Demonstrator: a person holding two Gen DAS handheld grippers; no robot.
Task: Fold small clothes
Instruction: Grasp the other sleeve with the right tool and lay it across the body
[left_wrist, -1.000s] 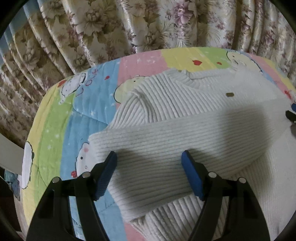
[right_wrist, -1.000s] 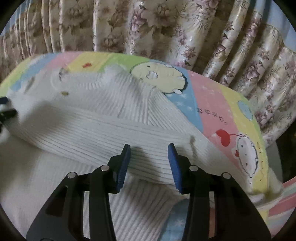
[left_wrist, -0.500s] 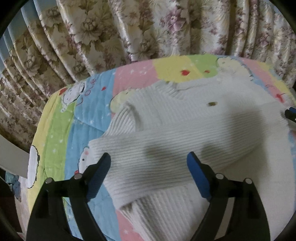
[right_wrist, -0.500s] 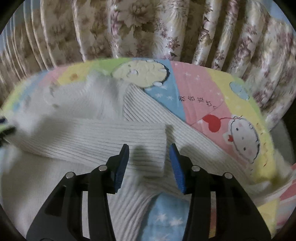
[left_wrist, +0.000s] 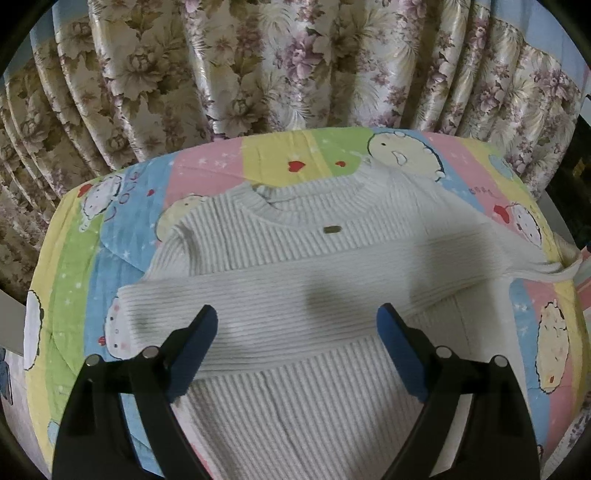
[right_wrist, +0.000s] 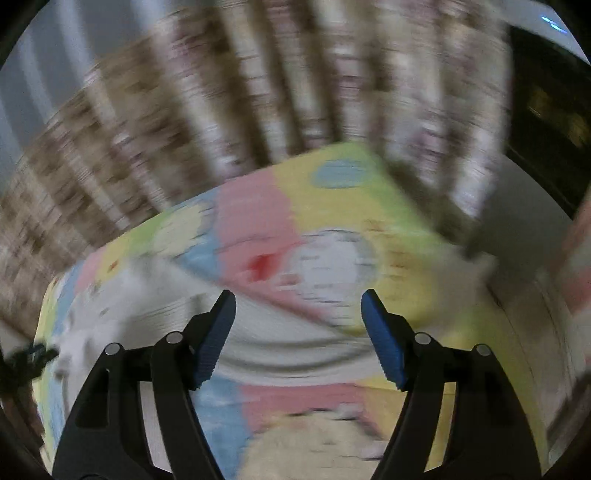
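**Q:** What lies in the left wrist view, and where?

**A:** A white ribbed sweater (left_wrist: 295, 295) lies flat on a surface covered by a cartoon-print quilt (left_wrist: 74, 288) in pink, blue, green and yellow panels. Its neckline (left_wrist: 314, 206) points to the far side, toward a floral curtain (left_wrist: 258, 66). A small metallic tag (left_wrist: 331, 229) sits just below the collar. One sleeve (left_wrist: 258, 306) is folded across the chest from the right, its cuff end reaching the sweater's left edge. The other sleeve (left_wrist: 532, 266) stretches out to the right, toward the quilt's edge.

**Q:** How do the left tongs stand?

**A:** The left tongs (left_wrist: 295, 328) hover over the near part of the sweater with the blue pads (left_wrist: 199, 350) spread wide apart, holding nothing.

**Q:** And the right wrist view?

**A:** It is heavily motion-blurred. The right tongs (right_wrist: 298, 325) are likewise parted, with nothing between the blue pads (right_wrist: 216, 336). Beyond them a band of white fabric (right_wrist: 295, 350) crosses the quilt (right_wrist: 369, 199); whether it is a sleeve or the body cannot be told. The curtain (right_wrist: 221, 92) appears as streaks at the far side.
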